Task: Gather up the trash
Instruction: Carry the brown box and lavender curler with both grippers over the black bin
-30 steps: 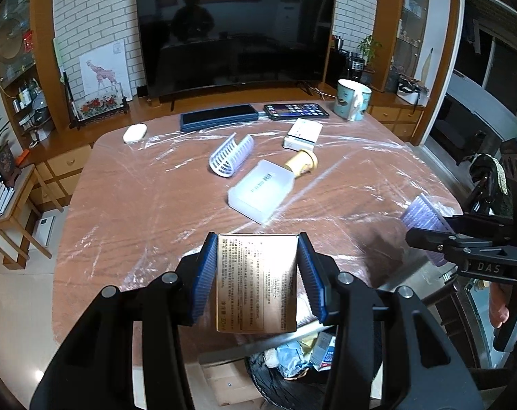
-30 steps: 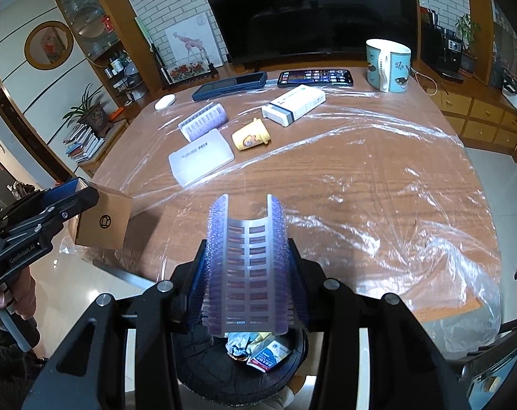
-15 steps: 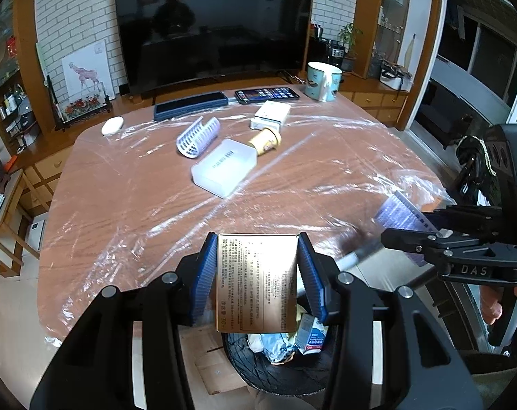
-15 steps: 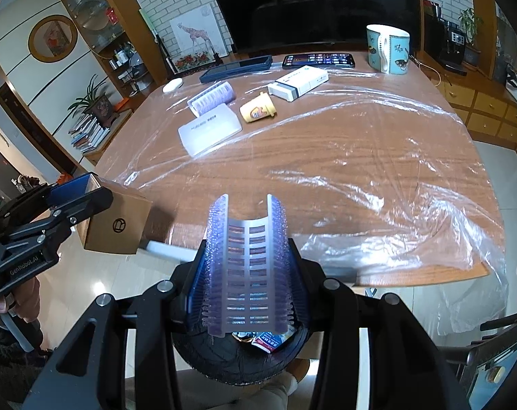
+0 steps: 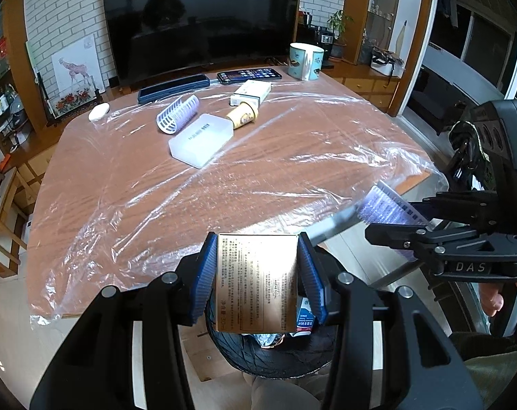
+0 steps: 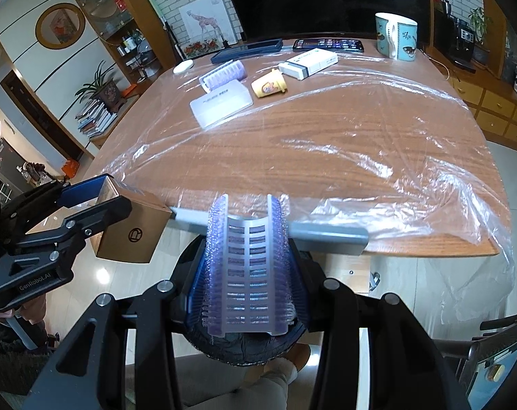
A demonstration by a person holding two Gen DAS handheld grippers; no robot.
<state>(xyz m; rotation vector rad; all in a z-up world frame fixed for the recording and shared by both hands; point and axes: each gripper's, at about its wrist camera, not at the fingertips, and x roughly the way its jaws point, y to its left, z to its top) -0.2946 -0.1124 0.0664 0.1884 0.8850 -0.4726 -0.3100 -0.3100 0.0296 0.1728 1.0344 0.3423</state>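
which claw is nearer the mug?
Right. The mug sits at the table's far right corner; the right claw is on that side, the left claw further left.

Black bin mostly behind gold box

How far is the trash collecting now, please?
Done: some wrappers already lie in the bin. In hand: the left gripper holds a gold box and the right gripper a purple roller, both over the bin, not yet dropped. Left on the table: another roller, a frosted case, a yellow cup and a white box.
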